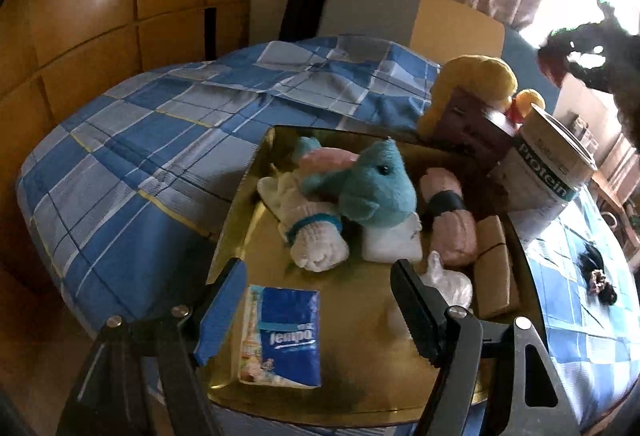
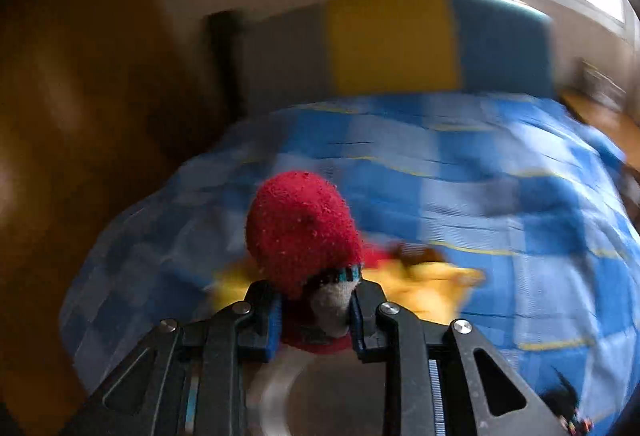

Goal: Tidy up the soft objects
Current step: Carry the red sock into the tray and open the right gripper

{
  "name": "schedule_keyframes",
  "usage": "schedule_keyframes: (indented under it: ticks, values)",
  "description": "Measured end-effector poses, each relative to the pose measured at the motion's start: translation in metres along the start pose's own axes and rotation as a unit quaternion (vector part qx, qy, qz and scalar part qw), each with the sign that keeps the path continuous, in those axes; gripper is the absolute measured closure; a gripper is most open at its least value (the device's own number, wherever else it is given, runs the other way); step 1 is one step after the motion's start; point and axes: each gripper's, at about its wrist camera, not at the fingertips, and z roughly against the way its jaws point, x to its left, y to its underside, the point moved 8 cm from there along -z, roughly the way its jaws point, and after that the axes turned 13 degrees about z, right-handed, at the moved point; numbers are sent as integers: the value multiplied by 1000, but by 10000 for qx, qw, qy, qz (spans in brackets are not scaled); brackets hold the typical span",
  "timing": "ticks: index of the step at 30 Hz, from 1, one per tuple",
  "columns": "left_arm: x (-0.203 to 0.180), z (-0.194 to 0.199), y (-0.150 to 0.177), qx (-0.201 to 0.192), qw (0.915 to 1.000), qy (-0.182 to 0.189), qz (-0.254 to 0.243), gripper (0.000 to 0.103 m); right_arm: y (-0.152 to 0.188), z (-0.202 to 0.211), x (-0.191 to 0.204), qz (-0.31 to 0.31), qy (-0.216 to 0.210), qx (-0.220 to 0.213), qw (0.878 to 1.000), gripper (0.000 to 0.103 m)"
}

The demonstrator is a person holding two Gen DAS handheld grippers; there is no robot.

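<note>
Right tongs [image 2: 314,310] clamped on red sock [image 2: 302,228], aloft over bed [image 2: 480,196]. Soft, light, squashy; best pinched at cuff. Left tongs [image 1: 320,300] wide open, empty, just short of tissue pack [image 1: 282,336] on gold tray [image 1: 360,368]; past pack, teal plush [image 1: 372,184].

Glossy gold tray [image 1: 240,236]; fuzzy red knit sock [image 2: 300,228].
</note>
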Motion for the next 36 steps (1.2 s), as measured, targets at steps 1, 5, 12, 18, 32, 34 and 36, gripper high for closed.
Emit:
schedule_keyframes:
  ticks: [1, 5, 12, 18, 32, 34, 36]
  values:
    - [3, 0, -2, -25, 10000, -30, 38, 28, 2, -1, 19, 179, -221, 19, 9996, 77]
    - [16, 4, -8, -133, 9997, -139, 142, 28, 42, -8, 106, 1040, -1052, 386, 9883, 77]
    - [51, 17, -23, -398, 9970, -452, 487, 28, 172, -35, 215, 1502, -2207, 1531, 9515, 77]
    - [71, 26, -25, -509, 9948, -604, 635, 28, 230, -57, 250, 1417, -2369, 1956, 9410, 76]
    - [55, 33, -15, -481, 9968, -398, 497, 27, 247, -61, 249, 1398, -2033, 2007, 9481, 44]
    - [51, 36, -15, -502, 9971, -343, 449, 27, 240, -48, 244, 1491, -1912, 1803, 9533, 44]
    - [46, 38, -14, -518, 9975, -306, 373, 27, 235, -35, 237, 1533, -1826, 1614, 9577, 44]
